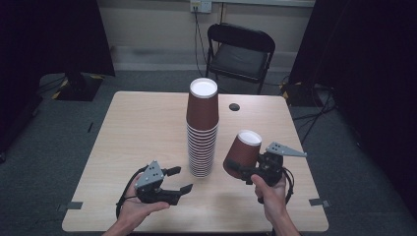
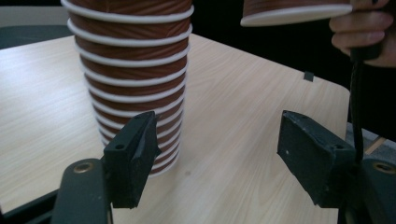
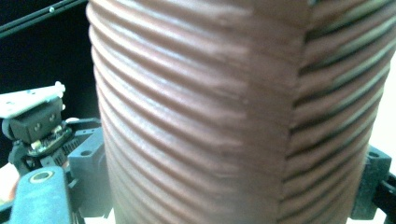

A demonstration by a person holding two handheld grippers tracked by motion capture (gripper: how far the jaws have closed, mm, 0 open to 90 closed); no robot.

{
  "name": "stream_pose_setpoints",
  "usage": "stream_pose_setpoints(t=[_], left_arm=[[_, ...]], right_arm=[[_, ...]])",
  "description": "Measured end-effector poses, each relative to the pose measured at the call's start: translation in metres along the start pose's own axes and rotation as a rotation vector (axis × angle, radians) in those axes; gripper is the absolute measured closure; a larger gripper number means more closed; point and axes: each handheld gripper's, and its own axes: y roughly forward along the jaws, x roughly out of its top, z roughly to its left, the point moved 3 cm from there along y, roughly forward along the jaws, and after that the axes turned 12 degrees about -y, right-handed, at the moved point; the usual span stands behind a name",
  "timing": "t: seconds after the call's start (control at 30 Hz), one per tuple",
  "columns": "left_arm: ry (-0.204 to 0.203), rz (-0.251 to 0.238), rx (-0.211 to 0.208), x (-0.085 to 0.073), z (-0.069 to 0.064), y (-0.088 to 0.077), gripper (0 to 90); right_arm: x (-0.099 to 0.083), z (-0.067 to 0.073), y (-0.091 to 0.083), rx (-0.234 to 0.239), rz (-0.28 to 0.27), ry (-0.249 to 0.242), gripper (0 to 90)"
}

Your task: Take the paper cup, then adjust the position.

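High view sits above the near edge, looking forward and down over the whole table point(image 1: 147, 123). Left gripper view rides low, close to the cup stack point(image 2: 133, 74), shared with high view. Right gripper view is pressed against a ribbed brown cup point(image 3: 210, 116).

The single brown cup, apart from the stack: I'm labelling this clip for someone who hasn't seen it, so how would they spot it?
Start at the wooden table and its tall stack of brown cups in the middle. To the right of that stack, the right gripper holds the single cup in its jaws above the tabletop. Unlike the stacked cups, it is alone, tilted and off the table.
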Motion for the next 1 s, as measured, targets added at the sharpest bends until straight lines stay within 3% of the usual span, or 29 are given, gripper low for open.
stream_pose_setpoints(t=[0.2, 0.33, 0.47, 0.57, 0.8, 1.0], left_arm=[[0.028, -0.013, -0.032, 0.008, -0.009, 0.010, 24.5], [0.032, -0.047, -0.064, 0.013, -0.016, 0.015, 23.3], [0.089, -0.056, -0.056, 0.014, -0.021, 0.022, 27.0], [0.110, -0.068, -0.050, 0.015, -0.023, 0.026, 28.2], [0.130, -0.153, -0.049, 0.016, -0.032, 0.037, 36.3], [0.140, -0.191, -0.048, 0.015, -0.038, 0.037, 39.4]], right_arm=[[-0.007, 0.009, -0.001, 0.039, -0.020, 0.065, 13.1], [-0.009, 0.014, 0.000, 0.061, -0.025, 0.077, 13.1], [-0.011, 0.019, 0.001, 0.074, -0.023, 0.092, 13.1], [-0.011, 0.021, 0.003, 0.086, -0.029, 0.103, 13.1], [-0.007, 0.032, 0.014, 0.147, -0.056, 0.148, 13.1], [-0.007, 0.040, 0.019, 0.185, -0.068, 0.178, 13.2]])
